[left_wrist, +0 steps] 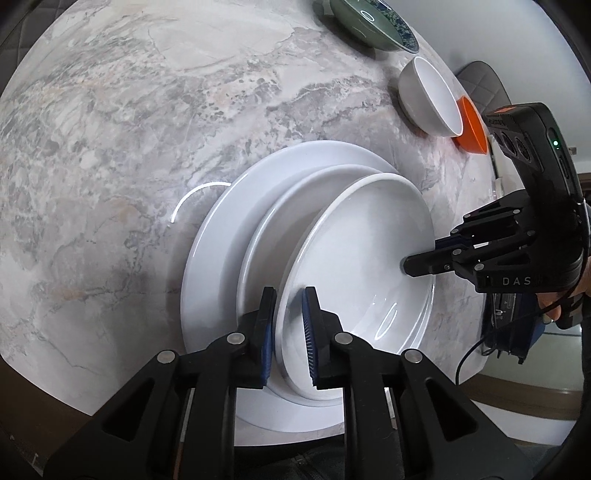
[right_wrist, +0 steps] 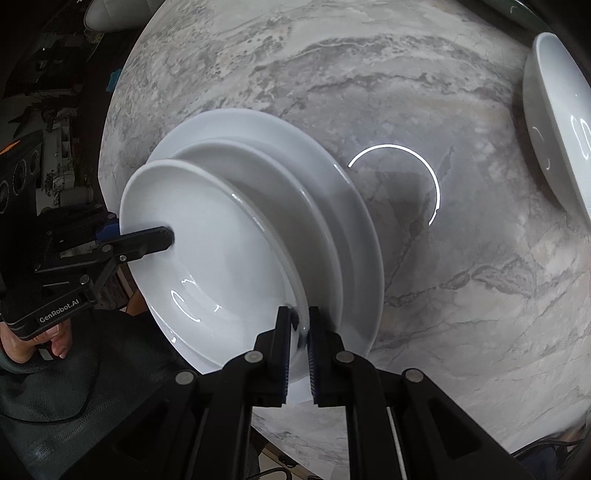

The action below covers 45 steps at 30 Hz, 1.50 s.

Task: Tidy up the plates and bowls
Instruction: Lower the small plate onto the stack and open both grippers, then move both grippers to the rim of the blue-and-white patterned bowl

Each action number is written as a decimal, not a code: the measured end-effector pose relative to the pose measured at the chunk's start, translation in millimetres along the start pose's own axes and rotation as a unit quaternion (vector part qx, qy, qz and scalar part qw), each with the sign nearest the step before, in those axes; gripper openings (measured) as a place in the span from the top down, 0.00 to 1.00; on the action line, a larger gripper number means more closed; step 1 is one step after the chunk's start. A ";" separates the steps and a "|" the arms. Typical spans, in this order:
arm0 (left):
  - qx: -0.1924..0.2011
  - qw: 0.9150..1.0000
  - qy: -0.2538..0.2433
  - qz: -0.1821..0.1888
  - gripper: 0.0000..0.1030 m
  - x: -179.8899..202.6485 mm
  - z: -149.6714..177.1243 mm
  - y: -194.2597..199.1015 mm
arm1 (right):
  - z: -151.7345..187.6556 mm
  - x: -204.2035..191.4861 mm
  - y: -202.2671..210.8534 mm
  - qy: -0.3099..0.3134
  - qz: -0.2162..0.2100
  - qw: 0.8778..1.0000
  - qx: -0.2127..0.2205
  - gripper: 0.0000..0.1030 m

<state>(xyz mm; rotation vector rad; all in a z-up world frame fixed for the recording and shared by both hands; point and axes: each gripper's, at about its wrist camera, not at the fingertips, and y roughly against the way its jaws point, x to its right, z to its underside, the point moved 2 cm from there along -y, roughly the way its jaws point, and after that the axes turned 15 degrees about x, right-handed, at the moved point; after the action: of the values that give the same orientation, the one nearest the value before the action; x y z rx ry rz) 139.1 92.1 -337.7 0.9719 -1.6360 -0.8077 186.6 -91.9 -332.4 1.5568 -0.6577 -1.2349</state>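
A white deep plate [left_wrist: 362,258] [right_wrist: 221,258] tops a stack of two larger white plates: a middle plate [left_wrist: 273,236] [right_wrist: 295,184] and a big bottom plate [left_wrist: 218,258] [right_wrist: 258,125]. My left gripper [left_wrist: 290,295] is shut on the deep plate's near rim. My right gripper [right_wrist: 297,314] is shut on its opposite rim. Each gripper shows in the other's view, the right [left_wrist: 410,266] and the left [right_wrist: 166,236], with one finger inside the plate.
On the marble table [left_wrist: 147,129] stand a white bowl [left_wrist: 432,96] [right_wrist: 557,114], an orange bowl [left_wrist: 474,127] behind it, and a green bowl [left_wrist: 362,22] on a blue patterned plate [left_wrist: 404,31]. The table edge runs close to the plate stack.
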 end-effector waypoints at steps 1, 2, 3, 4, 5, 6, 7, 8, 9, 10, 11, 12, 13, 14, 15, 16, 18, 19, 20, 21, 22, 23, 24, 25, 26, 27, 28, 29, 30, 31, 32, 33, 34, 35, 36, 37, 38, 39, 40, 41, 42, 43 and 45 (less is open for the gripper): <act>0.004 1.000 -0.006 -0.004 0.87 1.8 -0.6 0.1 | 1.2 -0.2 0.3 -0.004 0.002 1.000 0.003 0.90; 0.007 1.000 -0.016 -0.011 0.87 4.2 -1.8 0.0 | 1.4 -1.1 0.1 -0.008 0.004 1.000 0.007 0.90; 0.013 0.999 -0.027 -0.021 0.86 6.3 -3.1 0.3 | 2.1 -2.5 0.0 -0.009 0.007 1.000 0.009 0.90; 0.018 0.999 -0.036 -0.025 0.83 8.5 -4.8 0.7 | 3.7 -3.9 0.5 -0.008 0.012 1.000 0.012 0.89; 0.021 0.999 -0.040 -0.020 0.78 10.5 -6.3 0.3 | 5.1 -5.0 1.2 -0.009 0.016 1.000 0.017 0.89; 0.022 0.999 -0.045 -0.017 0.76 11.8 -6.8 0.1 | 9.7 -6.4 2.3 -0.012 0.020 0.999 0.022 0.89; 0.025 0.998 -0.050 -0.018 0.73 14.1 -7.7 0.1 | 10.8 -7.5 2.4 -0.013 0.024 0.999 0.026 0.89; 0.027 0.998 -0.054 -0.018 0.68 16.0 -7.9 0.1 | 11.3 -7.7 2.5 -0.015 0.027 0.999 0.030 0.89; 0.028 0.998 -0.057 -0.012 0.63 18.8 -8.1 -0.3 | 11.4 -8.5 2.1 -0.018 0.029 0.999 0.034 0.88; 0.028 0.998 -0.059 -0.003 0.52 21.9 -8.7 -1.1 | 12.5 -9.3 2.3 -0.020 0.031 0.999 0.038 0.88; 0.030 0.998 -0.062 0.001 0.45 24.6 -8.5 -0.5 | 13.0 -10.2 1.7 -0.022 0.032 0.998 0.042 0.89; 0.032 0.997 -0.067 0.003 0.42 27.5 -8.9 -0.7 | 13.6 -10.6 1.0 -0.027 0.033 0.998 0.046 0.89; 0.033 0.997 -0.071 0.006 0.37 29.1 -8.6 -1.0 | 14.5 -10.5 0.8 -0.031 0.033 0.998 0.050 0.89; 0.033 0.997 -0.072 0.009 0.34 31.0 -9.1 -1.4 | 16.4 -9.1 2.3 -0.033 0.033 0.997 0.055 0.89; 0.034 0.997 -0.072 0.011 0.33 31.8 -9.8 -1.0 | 17.1 -9.2 2.3 -0.034 0.033 0.997 0.060 0.87; 0.036 0.997 -0.070 0.014 0.31 31.5 -9.7 0.7 | 16.7 -9.2 2.2 -0.036 0.032 0.997 0.065 0.86; 0.043 0.997 -0.068 0.022 0.27 32.9 -13.2 4.0 | 19.8 -13.5 1.7 -0.036 0.032 0.996 0.077 0.79; 0.051 0.996 -0.067 0.027 0.23 33.3 -14.4 9.2 | 21.3 -15.1 2.2 -0.037 0.029 0.995 0.084 0.76; 0.058 0.996 -0.067 0.032 0.17 33.7 -16.9 13.6 | 23.4 -16.9 3.1 -0.038 0.026 0.995 0.092 0.67; 0.066 0.995 -0.067 0.038 0.13 33.5 -19.2 18.8 | 25.4 -18.2 4.3 -0.040 0.023 0.994 0.101 0.56; 0.074 0.994 -0.065 0.046 0.10 33.2 -21.8 24.3 | 27.2 -21.1 5.9 -0.044 0.022 0.992 0.113 0.51; 0.085 0.993 -0.065 0.054 0.09 32.2 -24.3 31.2 | 30.0 -24.0 8.3 -0.048 0.025 0.990 0.128 0.43; 0.095 0.992 -0.066 0.058 0.08 31.9 -26.6 37.3 | 34.2 -28.8 11.6 -0.053 0.032 0.987 0.150 0.37; 0.102 0.991 -0.066 0.059 0.04 30.6 -28.7 43.5 | 39.3 -31.6 17.1 -0.061 0.040 0.982 0.176 0.35; 0.110 0.990 -0.067 0.058 0.01 29.0 -31.0 48.6 | 45.9 -34.2 23.7 -0.074 0.050 0.974 0.210 0.31; 0.119 0.989 -0.069 0.055 0.01 27.3 -32.7 53.2 | 54.6 -36.2 30.8 -0.088 0.054 0.964 0.246 0.27; 0.126 0.988 -0.072 0.051 0.01 25.4 -34.2 57.0 | 64.9 -37.6 37.2 -0.104 0.056 0.952 0.281 0.25; 0.131 0.987 -0.074 0.049 0.01 23.8 -35.8 59.1 | 76.6 -37.9 42.7 -0.122 0.058 0.940 0.313 0.24; 0.134 0.987 -0.076 0.046 0.01 22.3 -36.8 61.1 | 88.8 -37.4 47.0 -0.139 0.056 0.928 0.341 0.24; 0.138 0.987 -0.075 0.041 0.01 18.2 -36.8 64.7 | 100.3 -37.8 49.6 -0.150 0.049 0.918 0.365 0.24; 0.138 0.987 -0.071 0.038 0.01 15.9 -37.4 65.6 | 110.9 -37.1 51.2 -0.158 0.040 0.910 0.381 0.24; 0.132 0.989 -0.063 0.036 0.01 13.8 -38.8 64.1 | 119.5 -35.6 53.3 -0.165 0.032 0.904 0.392 0.24; 0.126 0.990 -0.050 0.034 0.01 8.6 -39.0 65.6 | 127.2 -31.8 56.7 -0.177 0.019 0.898 0.403 0.24; 0.124 0.991 -0.035 0.027 0.01 4.0 -40.6 66.0 | 134.3 -28.2 61.1 -0.194 0.003 0.889 0.416 0.24; 0.118 0.993 -0.022 0.020 0.01 0.8 -43.9 64.9 | 141.4 -25.6 65.5 -0.210 -0.017 0.877 0.431 0.22; 0.113 0.994 -0.011 0.009 0.01 -2.6 -46.3 61.4 | 149.9 -21.0 71.9 -0.224 -0.035 0.866 0.446 0.21; 0.114 0.993 -0.001 -0.003 0.01 -6.0 -49.2 62.3 | 158.2 -18.2 76.9 -0.237 -0.051 0.853 0.461 0.16; 0.124 0.992 0.004 -0.006 0.01 -8.3 -53.6 64.2 | 164.9 -15.4 80.9 -0.250 -0.071 0.840 0.476 0.10; 0.139 0.990 0.002 -0.007 0.01 -9.0 -58.0 66.6 | 170.8 -13.0 84.1 -0.259 -0.094 0.827 0.489 0.07; 0.151 0.988 -0.008 -0.014 0.01 -8.0 -63.1 68.6 | 176.4 -10.0 88.1 -0.266 -0.109 0.816 0.501 0.00; 0.160 0.987 -0.018 -0.023 0.01 -6.3 -68.2 70.3 | 178.9 -7.3 90.5 -0.272 -0.118 0.807 0.511 0.00; 0.163 0.986 -0.027 -0.026 0.01 -4.3 -74.0 69.5 | 180.9 -3.6 91.5 -0.281 -0.130 0.799 0.516 0.00; 0.169 0.985 -0.034 -0.025 0.02 -1.5 -87.1 65.6 | 181.2 5.4 92.4 -0.305 -0.137 0.794 0.507 0.00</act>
<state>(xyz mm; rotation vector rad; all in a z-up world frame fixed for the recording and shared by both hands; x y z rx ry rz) 210.1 119.1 -259.4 1.2358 -1.8526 -0.6115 34.8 -195.4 -245.0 2.1435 -1.7907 -1.7669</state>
